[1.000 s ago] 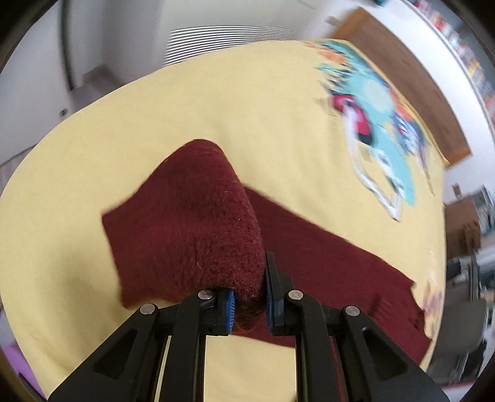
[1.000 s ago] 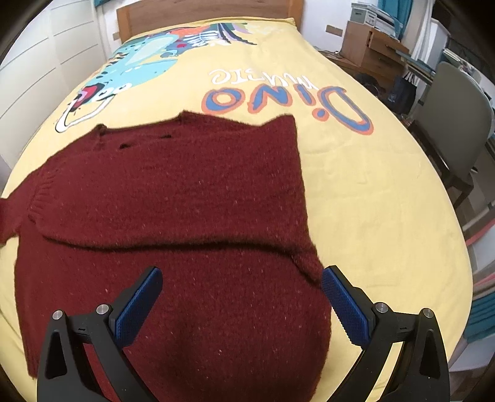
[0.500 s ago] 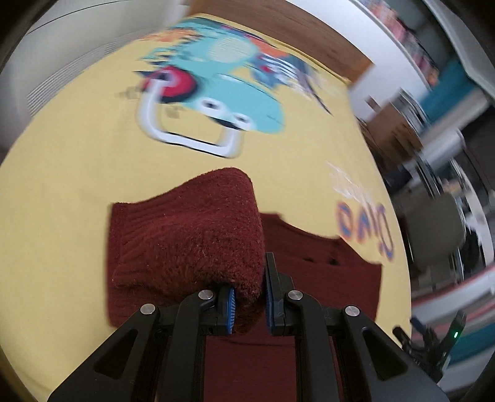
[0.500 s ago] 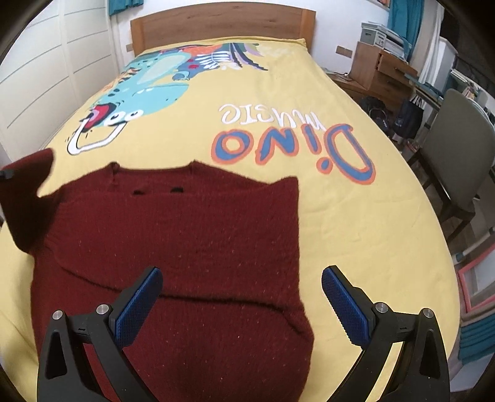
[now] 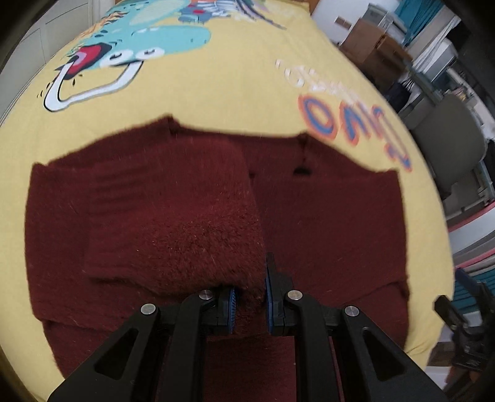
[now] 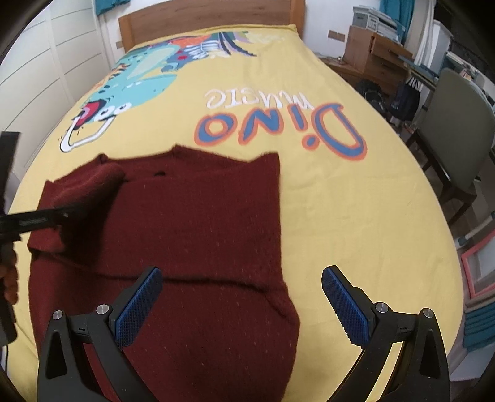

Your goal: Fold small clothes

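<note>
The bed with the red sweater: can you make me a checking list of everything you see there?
Surface: bed with a yellow dinosaur cover, wooden headboard behind it.
Job's things: dark red sweater lying flat on the cover; its sleeve is lifted and carried over the body.
Clutter: nothing seen on the bed besides the sweater.
Grippers: left gripper shut on the sleeve; right gripper open, holding nothing, above the sweater's lower part.
Cables: nothing seen.
Surroundings: grey-green chair beside the bed, wooden desk with boxes, white cupboard doors on the other side.
</note>
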Tool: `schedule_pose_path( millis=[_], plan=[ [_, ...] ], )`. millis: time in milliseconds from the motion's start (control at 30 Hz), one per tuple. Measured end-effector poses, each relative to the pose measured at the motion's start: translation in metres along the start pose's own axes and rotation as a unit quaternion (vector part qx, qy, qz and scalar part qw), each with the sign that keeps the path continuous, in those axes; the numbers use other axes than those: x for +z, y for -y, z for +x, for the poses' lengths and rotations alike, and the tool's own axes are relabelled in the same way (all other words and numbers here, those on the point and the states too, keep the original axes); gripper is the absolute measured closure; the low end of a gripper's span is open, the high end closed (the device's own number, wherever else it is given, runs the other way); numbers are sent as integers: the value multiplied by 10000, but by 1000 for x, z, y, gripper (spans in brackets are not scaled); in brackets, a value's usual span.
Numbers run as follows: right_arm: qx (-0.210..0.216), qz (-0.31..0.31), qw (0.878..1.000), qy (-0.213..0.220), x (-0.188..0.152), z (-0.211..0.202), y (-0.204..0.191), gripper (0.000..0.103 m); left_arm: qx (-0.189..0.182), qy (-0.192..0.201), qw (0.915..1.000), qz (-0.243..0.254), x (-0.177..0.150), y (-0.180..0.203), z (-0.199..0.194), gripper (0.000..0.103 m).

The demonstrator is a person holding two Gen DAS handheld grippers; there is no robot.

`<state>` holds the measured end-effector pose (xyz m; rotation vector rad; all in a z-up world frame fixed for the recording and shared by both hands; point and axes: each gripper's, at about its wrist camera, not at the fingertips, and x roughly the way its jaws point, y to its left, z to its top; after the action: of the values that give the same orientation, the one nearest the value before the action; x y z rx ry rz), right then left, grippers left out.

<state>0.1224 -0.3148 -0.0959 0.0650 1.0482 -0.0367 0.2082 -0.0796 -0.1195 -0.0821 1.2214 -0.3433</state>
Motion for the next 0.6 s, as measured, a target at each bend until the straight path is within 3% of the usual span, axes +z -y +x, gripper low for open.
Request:
schedule_pose_path(
  millis=[233, 400, 433, 467, 500, 533, 567, 600],
  plan=[
    [113, 159, 9995, -243, -22, 18, 6, 1, 315, -185, 9993, 112, -16, 3, 24, 88],
    [153, 180, 9992, -336, -30, 25, 6, 1, 272, -295, 9991, 164, -13, 4, 30, 80],
    [162, 196, 9991, -338, -31, 26, 6, 1, 299, -339, 9989, 105, -12, 3, 30, 72],
    [167, 207, 9991, -339, -31, 26, 6, 1, 334, -394, 9986, 72, -12, 3, 30, 55],
    [173, 220, 9990, -337, -32, 26, 7, 1, 331, -423, 9985, 75, -12, 3, 29, 45],
    [180, 227, 9990, -336, -32, 26, 7, 1, 308, -450, 9985, 95, -12, 3, 28, 25],
    [191, 234, 9990, -336, -32, 26, 7, 1, 295, -482, 9983, 121, -12, 4, 28, 15],
    [198, 236, 9990, -334, -32, 26, 7, 1, 316, -491, 9982, 130, -12, 4, 27, 13]
  ],
)
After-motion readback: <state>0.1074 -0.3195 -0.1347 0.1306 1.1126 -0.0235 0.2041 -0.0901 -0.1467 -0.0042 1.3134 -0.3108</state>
